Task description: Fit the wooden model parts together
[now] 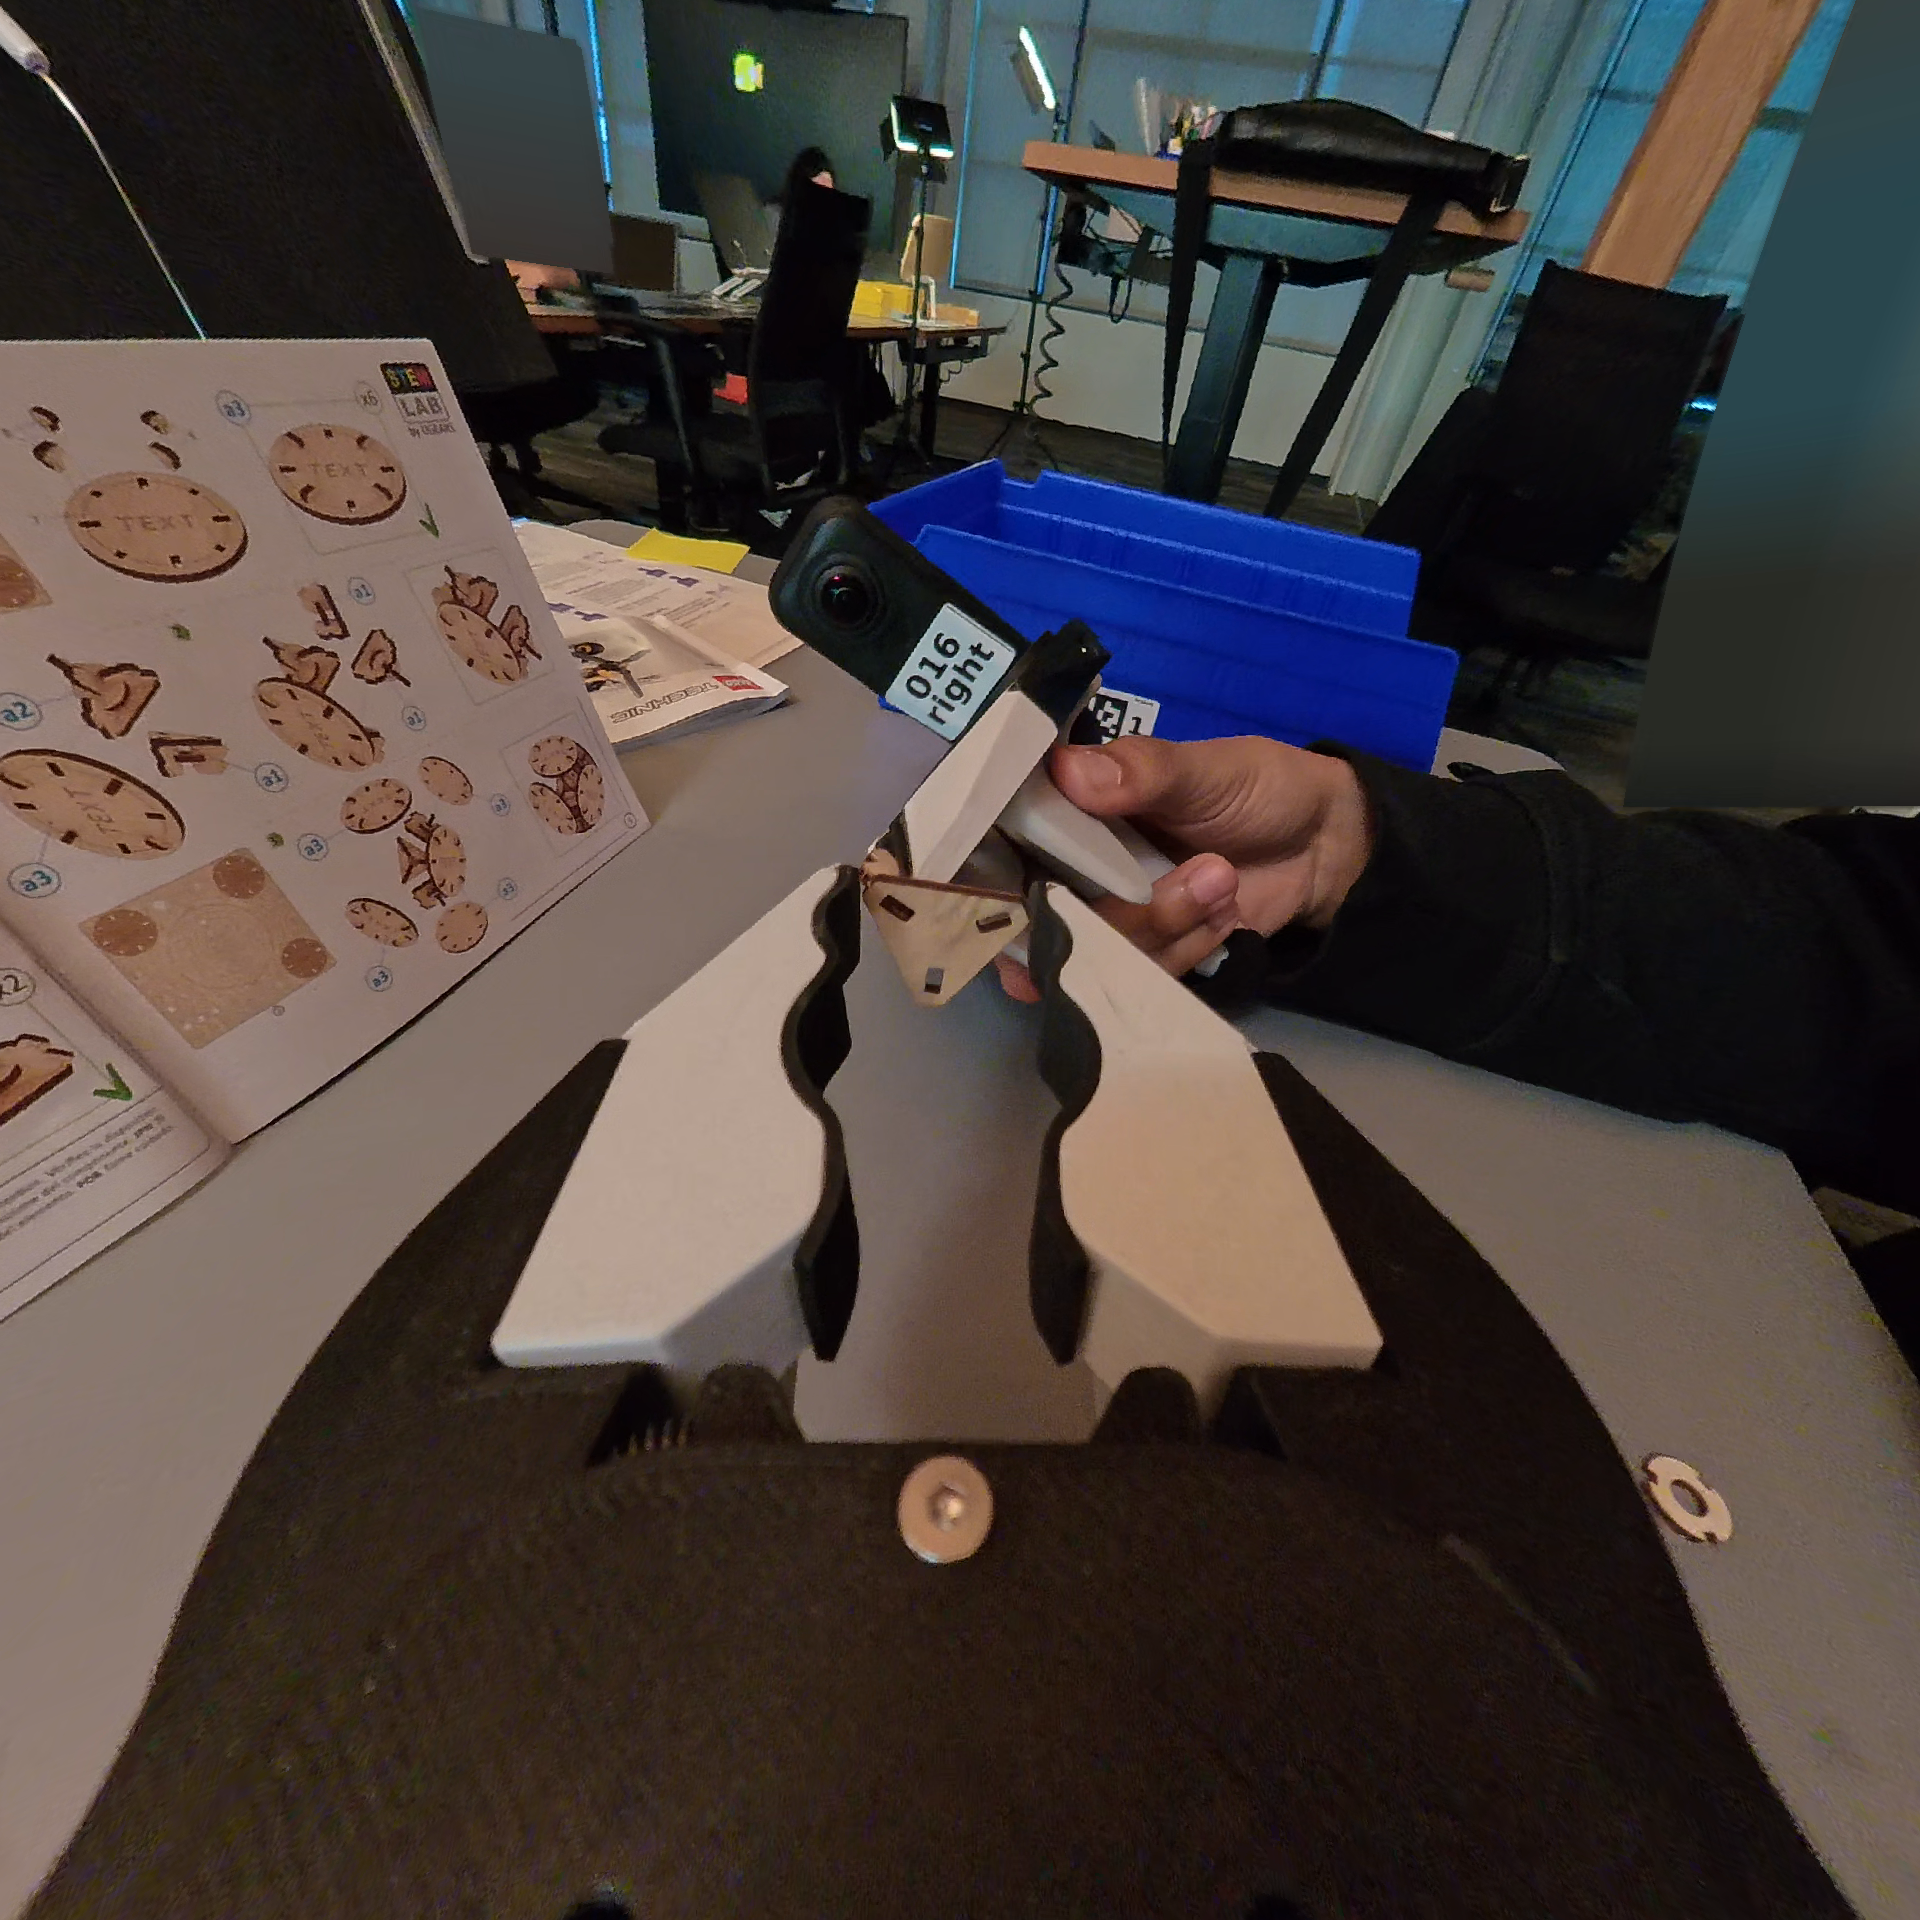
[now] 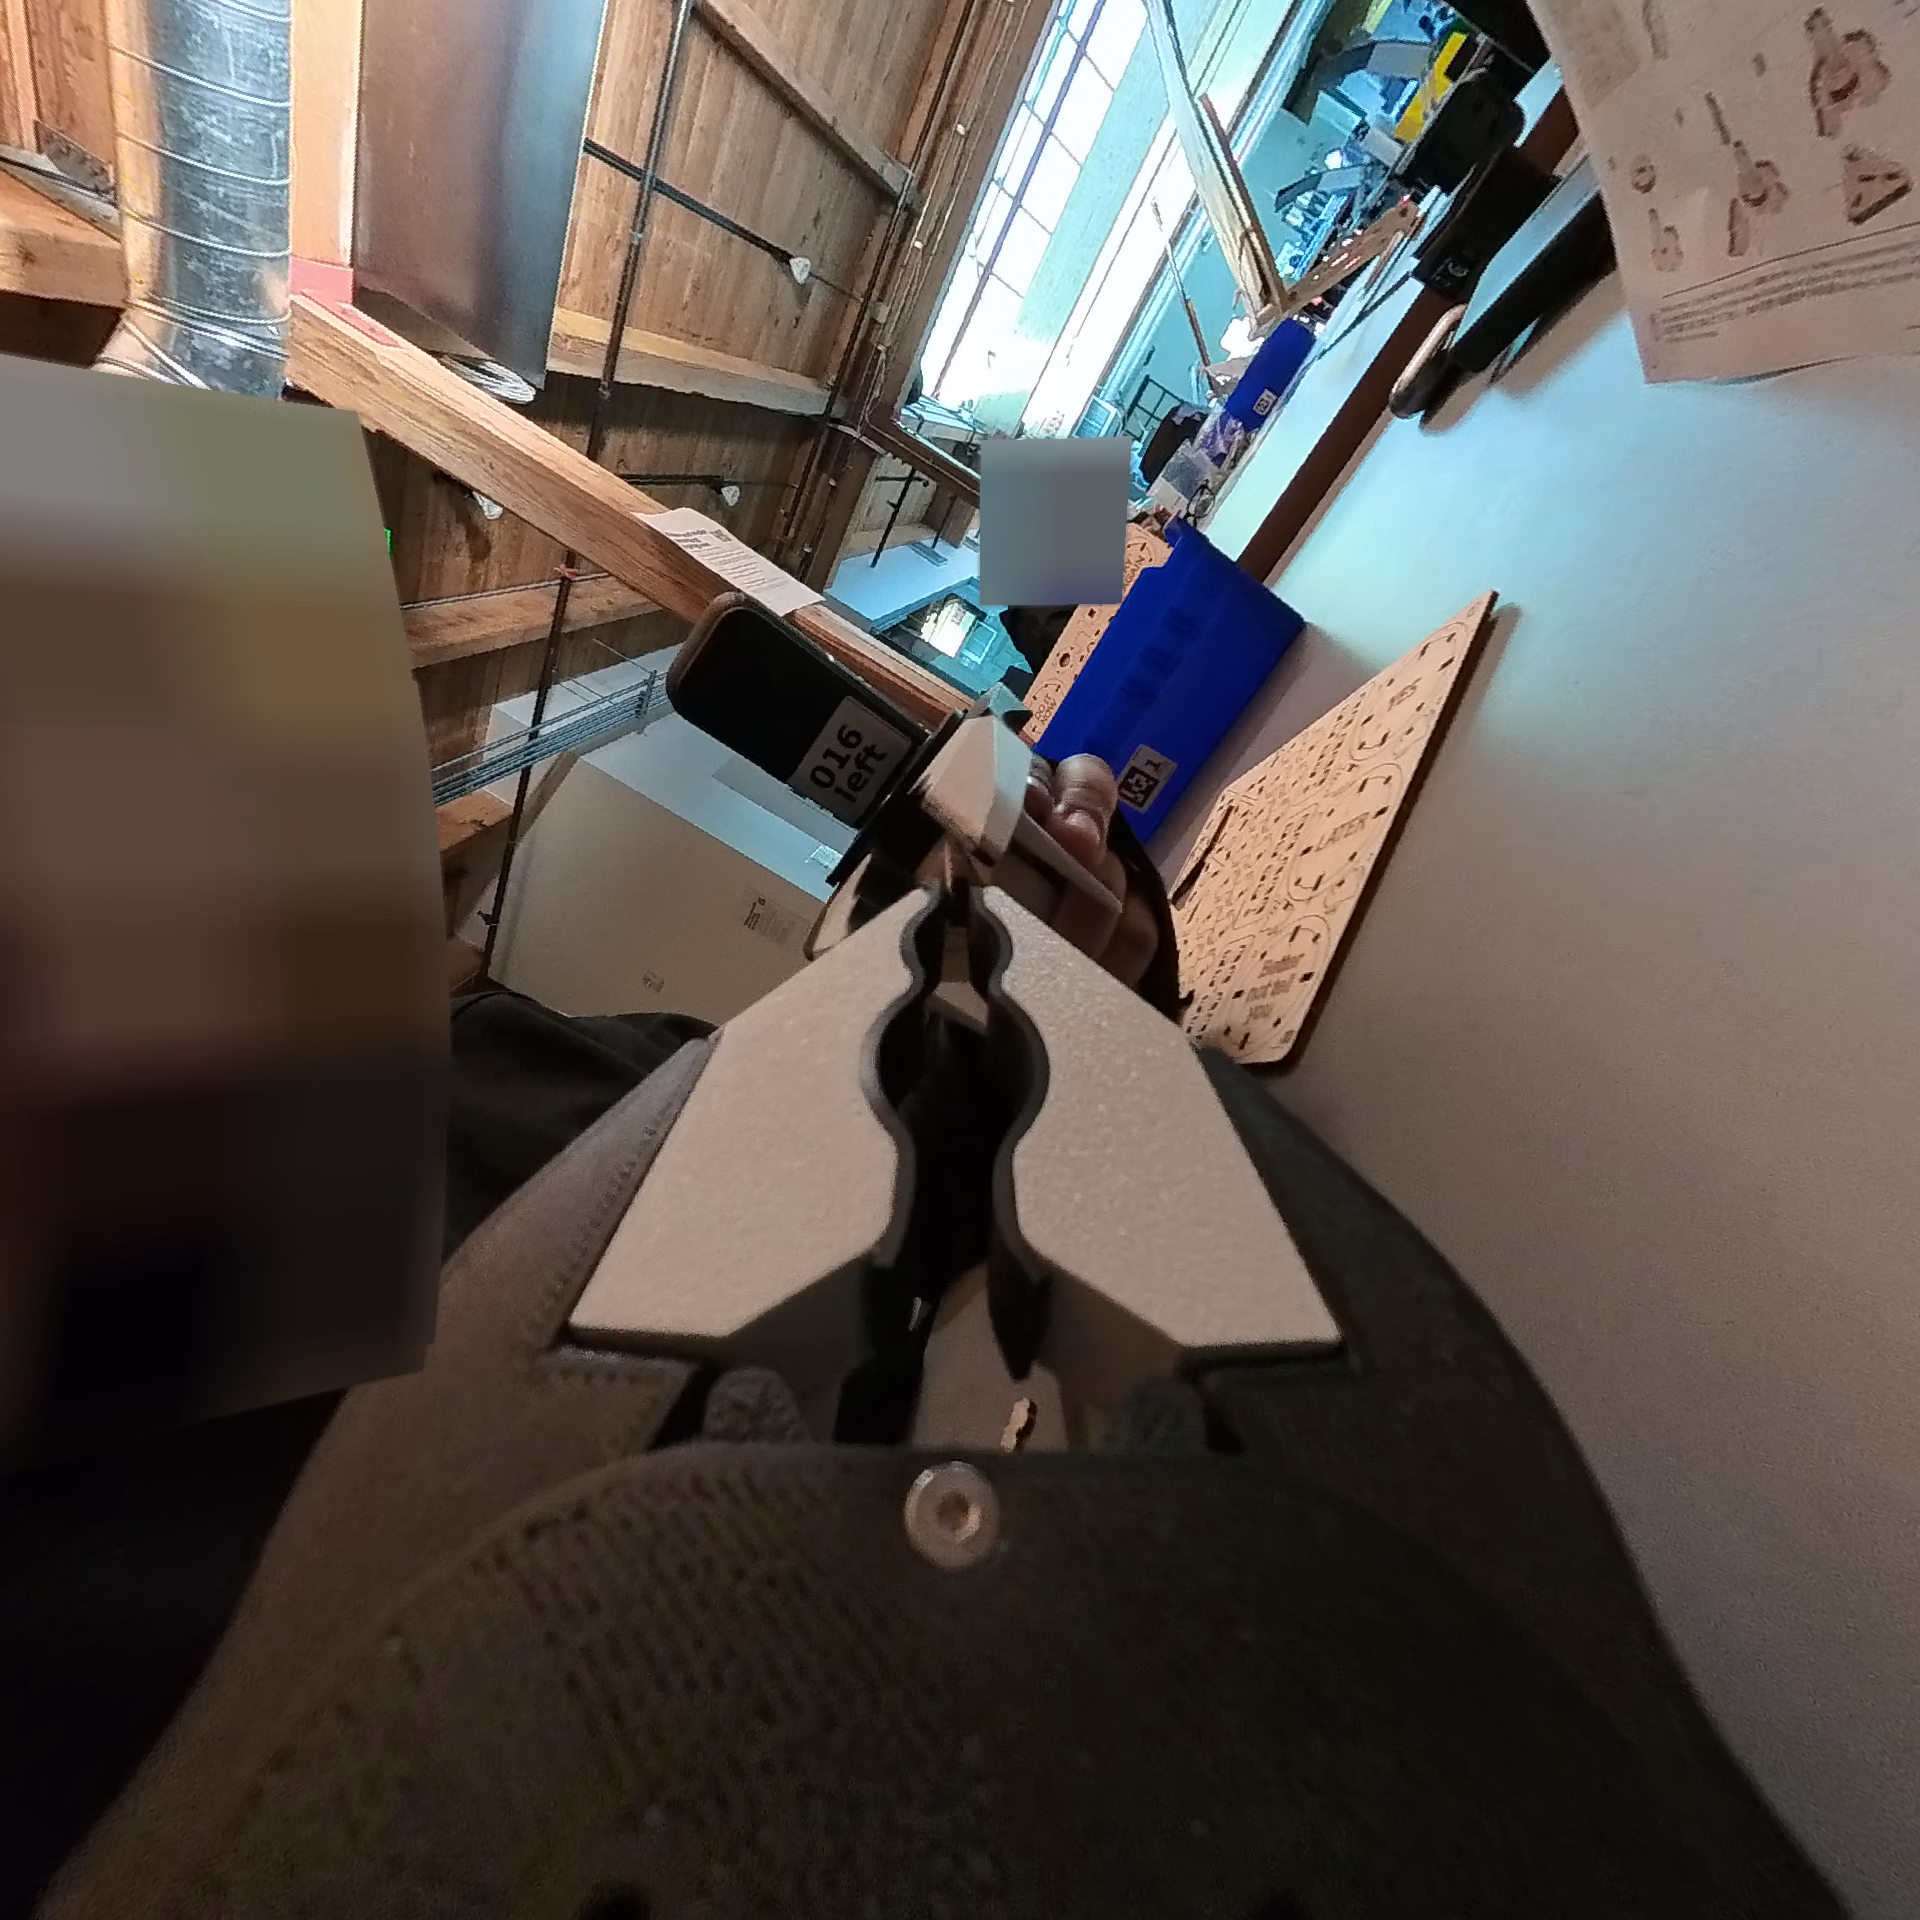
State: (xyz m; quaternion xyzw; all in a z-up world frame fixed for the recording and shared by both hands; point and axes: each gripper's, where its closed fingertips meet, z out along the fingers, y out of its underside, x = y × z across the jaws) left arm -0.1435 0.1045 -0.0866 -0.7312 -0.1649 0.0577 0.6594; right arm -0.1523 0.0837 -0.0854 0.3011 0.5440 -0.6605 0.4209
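Left tool (image 1: 948, 920) is gripping the triangular wooden piece (image 1: 940, 935) by its edges above the bench (image 1: 727, 769), right of the manual (image 1: 260, 675). Right tool (image 2: 954, 914) is closing narrow on a thin part at that piece, likely a mating step. Next move needs slot alignment.

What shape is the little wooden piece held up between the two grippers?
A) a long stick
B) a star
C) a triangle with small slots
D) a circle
C: the wooden piece between the left gripper fingertips has three corners and small dark slots, and is raised off the grey table.
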